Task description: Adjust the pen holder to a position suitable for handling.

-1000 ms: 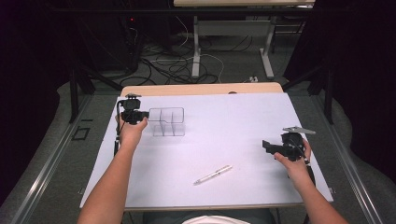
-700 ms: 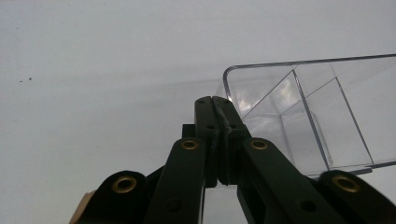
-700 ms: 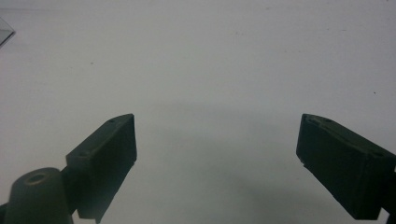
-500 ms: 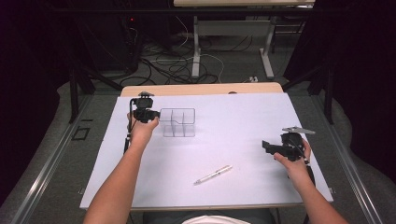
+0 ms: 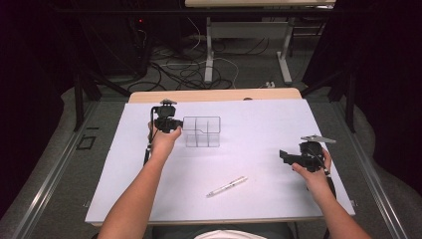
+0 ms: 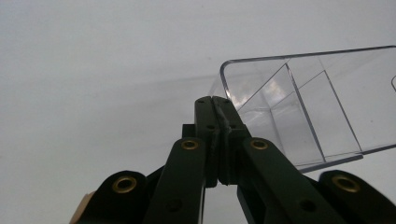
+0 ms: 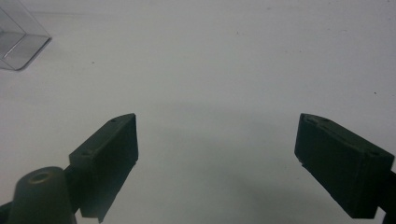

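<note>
Lab: floor cables [image 5: 179, 69], dark curtains [image 5: 30, 74]

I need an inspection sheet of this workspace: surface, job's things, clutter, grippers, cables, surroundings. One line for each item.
Surface: white sheet covering the table.
Job's things: clear divided box, empty; pen lying near the front edge.
Clutter: nothing seen.
Grippers: left gripper at the box's left wall, jaws closed; whether they pinch the wall cannot be told. right gripper open above the bare sheet.
Cables: loose cables on the floor behind the table.
Surroundings: dark room, desk legs beyond.
</note>
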`<state>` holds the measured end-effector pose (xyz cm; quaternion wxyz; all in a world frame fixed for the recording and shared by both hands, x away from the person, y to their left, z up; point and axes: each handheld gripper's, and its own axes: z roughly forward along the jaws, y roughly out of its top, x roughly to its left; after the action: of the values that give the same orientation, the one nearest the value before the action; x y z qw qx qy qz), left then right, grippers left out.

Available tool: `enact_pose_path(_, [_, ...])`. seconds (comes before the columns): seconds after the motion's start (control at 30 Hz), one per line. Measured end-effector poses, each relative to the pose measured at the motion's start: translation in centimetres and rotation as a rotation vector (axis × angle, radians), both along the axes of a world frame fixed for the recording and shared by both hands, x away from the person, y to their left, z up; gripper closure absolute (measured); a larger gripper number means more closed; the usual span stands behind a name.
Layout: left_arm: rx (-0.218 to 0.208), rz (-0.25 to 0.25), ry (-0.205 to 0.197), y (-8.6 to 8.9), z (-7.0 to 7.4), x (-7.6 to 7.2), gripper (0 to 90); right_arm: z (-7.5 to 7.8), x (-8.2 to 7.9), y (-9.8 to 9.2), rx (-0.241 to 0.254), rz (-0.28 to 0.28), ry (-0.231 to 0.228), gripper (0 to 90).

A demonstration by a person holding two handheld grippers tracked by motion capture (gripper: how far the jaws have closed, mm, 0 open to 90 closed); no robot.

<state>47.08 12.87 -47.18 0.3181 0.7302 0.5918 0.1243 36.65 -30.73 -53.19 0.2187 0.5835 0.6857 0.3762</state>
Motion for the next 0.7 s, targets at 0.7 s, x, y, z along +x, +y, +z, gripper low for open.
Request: enact_pose_path(0.7, [-0.020, -0.063, -0.004, -3.5, -0.1, -0.5, 89.7, 0.0, 0.0, 0.1, 0.003, 0.001, 0.003, 13.9])
